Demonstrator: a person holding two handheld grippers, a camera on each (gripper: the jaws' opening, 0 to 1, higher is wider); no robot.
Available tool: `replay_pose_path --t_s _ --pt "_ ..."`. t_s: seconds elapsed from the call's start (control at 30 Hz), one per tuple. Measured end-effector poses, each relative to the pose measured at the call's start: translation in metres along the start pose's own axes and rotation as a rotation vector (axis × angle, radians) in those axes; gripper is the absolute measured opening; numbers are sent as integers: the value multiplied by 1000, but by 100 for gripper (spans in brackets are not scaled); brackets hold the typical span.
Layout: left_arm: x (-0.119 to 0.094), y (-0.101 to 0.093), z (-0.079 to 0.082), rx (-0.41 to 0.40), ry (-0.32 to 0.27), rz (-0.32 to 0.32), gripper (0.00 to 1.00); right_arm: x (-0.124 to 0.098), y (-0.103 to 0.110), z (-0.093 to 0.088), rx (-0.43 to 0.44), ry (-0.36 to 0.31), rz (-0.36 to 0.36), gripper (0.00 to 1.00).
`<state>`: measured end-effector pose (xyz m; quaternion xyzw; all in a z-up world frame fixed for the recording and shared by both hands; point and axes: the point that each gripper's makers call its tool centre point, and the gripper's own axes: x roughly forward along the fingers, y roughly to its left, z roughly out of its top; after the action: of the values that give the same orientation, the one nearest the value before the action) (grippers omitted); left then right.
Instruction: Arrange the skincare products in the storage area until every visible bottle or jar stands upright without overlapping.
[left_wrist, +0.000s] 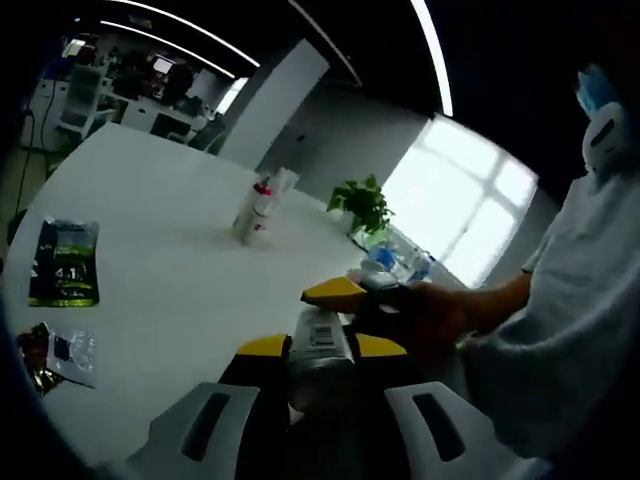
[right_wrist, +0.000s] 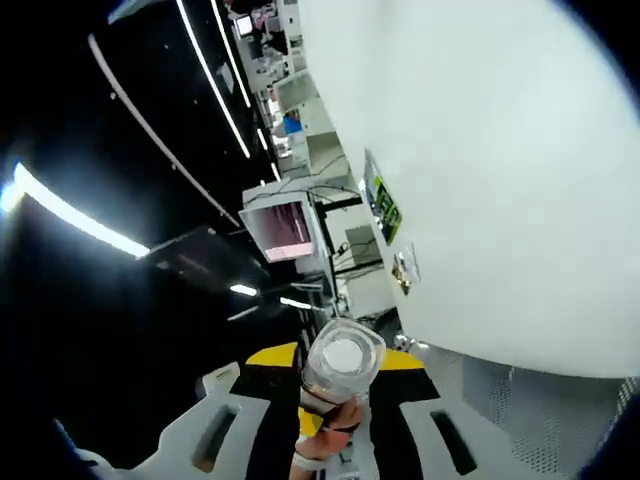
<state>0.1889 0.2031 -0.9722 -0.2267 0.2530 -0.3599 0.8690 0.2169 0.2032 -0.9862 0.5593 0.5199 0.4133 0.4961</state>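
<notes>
Gripping a clear plastic bottle with a white printed label (left_wrist: 322, 345), the left gripper (left_wrist: 322, 350) has its yellow-tipped fingers (left_wrist: 264, 346) closed on the bottle's sides, above the white tabletop (left_wrist: 170, 250). Just beyond and right of those fingers the other gripper's yellow finger (left_wrist: 335, 291) shows, with the person's hand (left_wrist: 440, 318) behind it. Far ahead of the fingers a white bottle with a red cap (left_wrist: 260, 212) stands upright beside a pale tube, near a green potted plant (left_wrist: 362, 205). Off to the left lie a dark green packet (left_wrist: 64, 262) and small foil sachets (left_wrist: 55, 352). In the right gripper view, the right gripper (right_wrist: 338, 372) holds a clear round-ended bottle (right_wrist: 341, 362) between its fingers (right_wrist: 272, 356), end-on to the camera.
</notes>
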Motion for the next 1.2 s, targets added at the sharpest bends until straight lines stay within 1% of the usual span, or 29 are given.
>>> replay_pose_path --t_s 0.03,0.07,0.1,0.13,0.17,0.2,0.23,0.27,0.3,0.33,0.37,0.4,0.43,0.47,0.53,0.57,0.63,0.67,0.73,0.8,0.87,0.93,0.97,1.03,1.07,1.1,1.13,1.17,1.2 --pt "1 0 -2 1 8 -2 19 -1 3 0 -30 7 -1 16" --pt "3 -1 -5 -23 26 -10 19 -1 4 2 -56 9 0 16" --pt "3 -5 -9 -70 46 -31 20 -1 6 2 -86 15 7 15" --pt "3 -7 -11 -124 60 -49 20 -2 7 0 -131 41 -3 15" --pt "3 -7 -11 -141 63 -52 21 -2 10 1 -166 47 6 15" --pt "3 -8 -8 -154 47 -70 21 -3 11 0 -184 57 6 15" --pt "2 -10 -8 -183 46 -85 22 -3 15 -3 -212 80 15 15" --pt "2 -11 -8 -218 53 -91 22 -4 16 -3 -246 92 15 15" --pt "2 -13 -8 -226 54 -104 22 -4 18 -4 -284 105 18 15" --pt "2 -15 -9 -234 58 -117 23 -5 19 -7 -320 136 15 15" --pt "3 -16 -10 -246 66 -126 23 -5 20 -8 -355 148 13 15" --pt "3 -19 -11 -275 76 -146 23 -6 24 -12 -417 180 21 15" --pt "3 -21 -12 -290 84 -161 23 -7 25 -15 -457 207 18 15" --pt "3 -21 -13 -303 87 -170 23 -7 29 -18 -517 237 30 15" --pt "4 -24 -13 -328 93 -187 22 -9 34 -25 -595 293 47 15" --pt "2 -29 -15 -345 111 -215 21 -10 36 -28 -633 318 64 15" --pt "3 -32 -16 -355 114 -233 21 -11 38 -32 -692 363 86 15" --pt "3 -36 -16 -357 118 -248 21 -12 40 -34 -704 379 102 15" --pt "2 -39 -17 -354 125 -265 21 -12 42 -37 -697 396 112 15" --pt "1 -41 -17 -351 126 -273 20 -10 41 -37 -678 404 113 15" --pt "-1 -39 -16 -354 124 -265 20 -8 37 -34 -626 393 90 15" --pt "-2 -32 -12 -333 97 -228 19 -6 36 -28 -606 352 78 16" --pt "-2 -25 -9 -309 76 -194 19 -4 32 -24 -605 325 55 16" --pt "-2 -23 -9 -301 76 -178 19 -3 30 -21 -570 302 37 16" --pt "-1 -21 -11 -291 80 -160 19 -2 28 -19 -570 289 26 15" --pt "0 -18 -12 -271 84 -133 19 0 24 -17 -565 272 -1 15" --pt "1 -16 -16 -237 104 -110 19 1 21 -17 -559 274 -14 15" --pt "1 -14 -17 -225 105 -95 19 1 19 -16 -555 265 -27 15" --pt "2 -9 -16 -207 95 -62 18 3 15 -11 -540 231 -52 15"
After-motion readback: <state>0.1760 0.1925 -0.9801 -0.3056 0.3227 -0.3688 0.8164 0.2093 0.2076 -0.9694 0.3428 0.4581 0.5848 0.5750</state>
